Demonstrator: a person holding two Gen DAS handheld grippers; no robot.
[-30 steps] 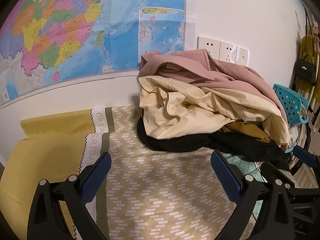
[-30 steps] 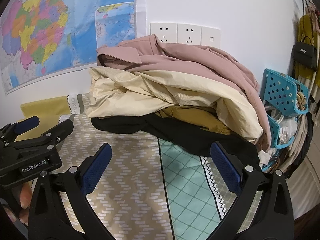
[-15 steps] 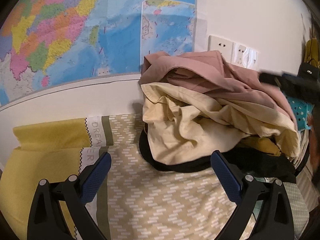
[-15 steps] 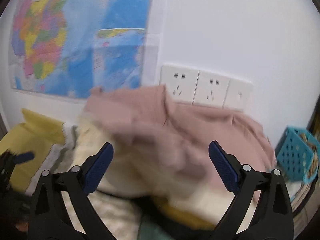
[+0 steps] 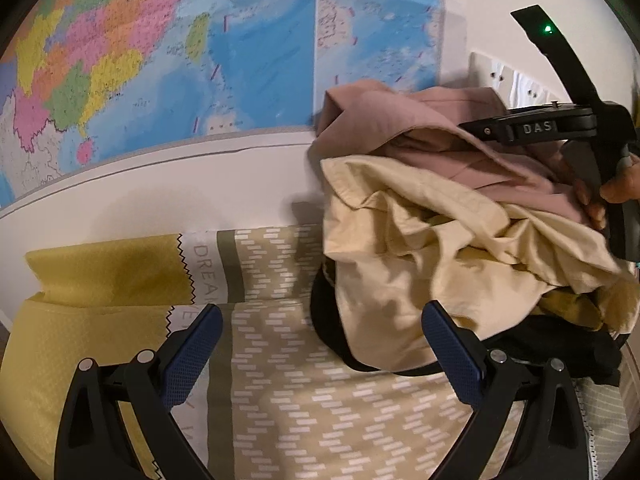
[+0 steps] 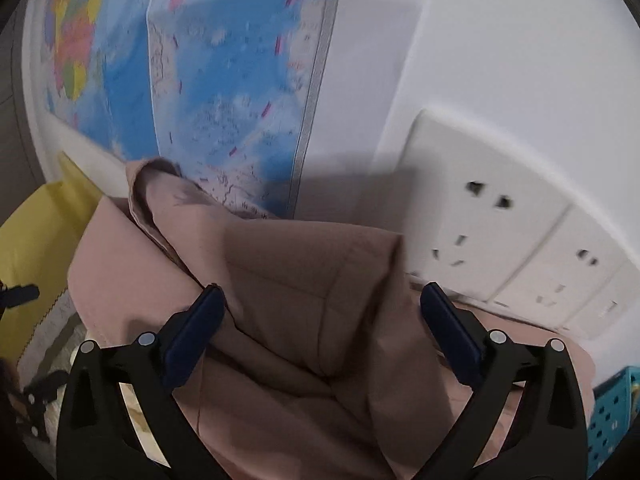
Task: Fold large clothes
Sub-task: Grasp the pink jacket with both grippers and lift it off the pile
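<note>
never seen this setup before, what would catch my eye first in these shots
The heap of clothes against the wall, a pink garment on top. Behind it hangs a bright wall map. The right hand-held gripper hovers open over the pink garment; the left hand-held gripper is open above the patterned bedspread.

4 garments (image 5: pixel 420 216), 2 grippers (image 5: pixel 320 344), 1 map (image 5: pixel 200 60), 3 wall sockets (image 6: pixel 516 256)

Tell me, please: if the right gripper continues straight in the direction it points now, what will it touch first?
Most likely the pink garment on top of the pile: the open right gripper has that cloth between and just ahead of its fingers. Behind it stands the wall with the sockets, though depth is hard to judge.
</note>
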